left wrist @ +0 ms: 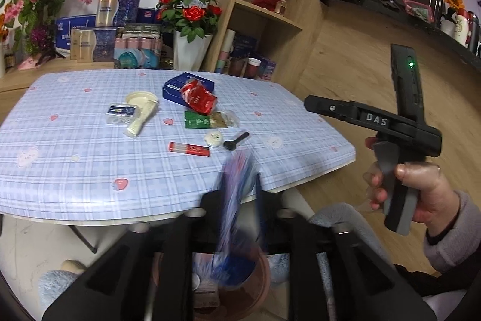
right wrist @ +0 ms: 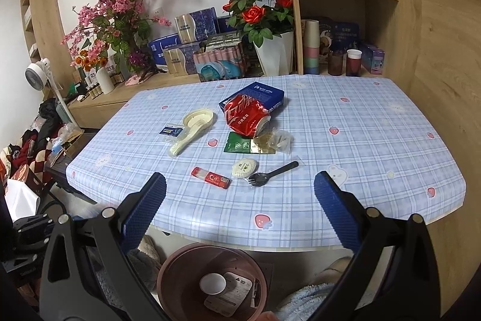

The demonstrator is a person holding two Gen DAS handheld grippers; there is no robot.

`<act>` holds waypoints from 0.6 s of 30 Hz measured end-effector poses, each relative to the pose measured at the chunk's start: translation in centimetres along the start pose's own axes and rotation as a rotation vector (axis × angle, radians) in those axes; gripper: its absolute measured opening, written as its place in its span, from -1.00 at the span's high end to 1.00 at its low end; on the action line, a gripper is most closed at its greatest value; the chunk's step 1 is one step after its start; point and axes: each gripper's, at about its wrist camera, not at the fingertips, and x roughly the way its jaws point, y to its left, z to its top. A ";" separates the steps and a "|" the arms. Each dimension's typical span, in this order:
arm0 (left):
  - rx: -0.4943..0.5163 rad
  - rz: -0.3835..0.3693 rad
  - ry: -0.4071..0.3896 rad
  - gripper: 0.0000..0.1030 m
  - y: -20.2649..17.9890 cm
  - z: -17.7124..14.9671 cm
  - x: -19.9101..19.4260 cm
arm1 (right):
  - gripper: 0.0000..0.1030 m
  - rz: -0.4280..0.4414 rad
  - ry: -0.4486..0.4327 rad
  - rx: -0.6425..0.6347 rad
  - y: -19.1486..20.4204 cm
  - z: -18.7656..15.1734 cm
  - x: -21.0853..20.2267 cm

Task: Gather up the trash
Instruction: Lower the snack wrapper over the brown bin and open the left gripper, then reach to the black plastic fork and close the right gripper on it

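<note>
My left gripper [left wrist: 240, 194] holds a blurred blue and white wrapper [left wrist: 233, 215] over the brown bin [left wrist: 258, 285], below the table's front edge. My right gripper [right wrist: 240, 200] is open and empty above the bin [right wrist: 180, 260], which holds a white lid and a wrapper; it also shows in the left wrist view [left wrist: 312, 104]. On the checked table [right wrist: 360, 140] lie a crushed red can [right wrist: 245, 116], a blue box [right wrist: 255, 94], a green packet [right wrist: 239, 146], a red wrapper [right wrist: 210, 177], a white round packet [right wrist: 244, 167], a black spork [right wrist: 272, 172] and a cream scoop [right wrist: 192, 130].
Flower pots, boxes and cups stand on the wooden shelves behind the table [right wrist: 261, 20]. A white fan [right wrist: 39, 71] and piled clothes are at the left. A fluffy slipper [right wrist: 300, 303] lies by the bin.
</note>
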 end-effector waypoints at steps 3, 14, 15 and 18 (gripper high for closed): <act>-0.007 0.017 -0.024 -0.07 0.2 0.0 -0.2 | -0.89 -0.005 0.004 0.004 -0.2 -0.2 0.1; -0.082 0.284 -0.128 -0.82 4.7 2.2 -1.5 | -0.89 -0.035 0.029 0.010 -1.0 -0.8 1.3; -0.079 0.317 -0.135 -0.84 5.2 2.6 -1.5 | -0.89 -0.036 0.032 0.009 -1.0 -0.8 1.5; -0.076 0.385 -0.147 -0.87 6.4 3.6 -1.5 | -0.89 -0.028 0.039 0.014 -1.0 -0.8 2.2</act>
